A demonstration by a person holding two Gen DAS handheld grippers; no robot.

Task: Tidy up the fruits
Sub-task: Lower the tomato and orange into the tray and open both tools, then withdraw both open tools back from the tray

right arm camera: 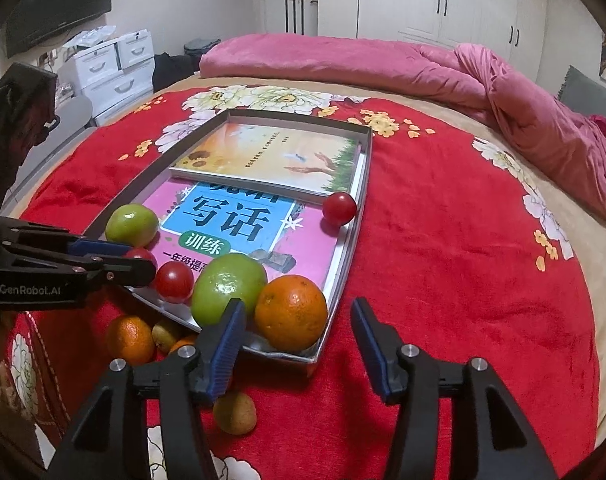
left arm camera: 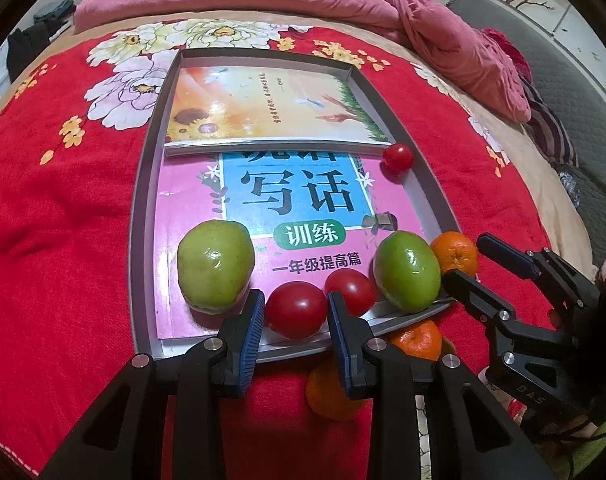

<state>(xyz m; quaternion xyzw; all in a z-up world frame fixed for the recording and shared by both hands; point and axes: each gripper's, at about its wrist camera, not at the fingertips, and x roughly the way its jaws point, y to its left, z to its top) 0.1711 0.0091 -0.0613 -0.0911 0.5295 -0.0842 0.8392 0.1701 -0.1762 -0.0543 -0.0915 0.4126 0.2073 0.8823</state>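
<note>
My left gripper (left arm camera: 293,314) clamps a tomato (left arm camera: 296,309) in the tray (left arm camera: 143,184); my right gripper (right arm camera: 299,334) stands open around an orange (right arm camera: 291,312).

Your two views are evenly and brightly lit from overhead indoor light; colours run saturated. You have small glare spots on the green fruit (left arm camera: 407,270) and the tomato (left arm camera: 296,310) (also on the glossy book cover (left arm camera: 263,108)). Shadows under the fruit are short and soft. Fisheye bending is strong: the tray (right arm camera: 345,248) edges bow, and dark vignetting fills your corners. The fingers (right arm camera: 225,344) nearest the lens look slightly soft.
</note>
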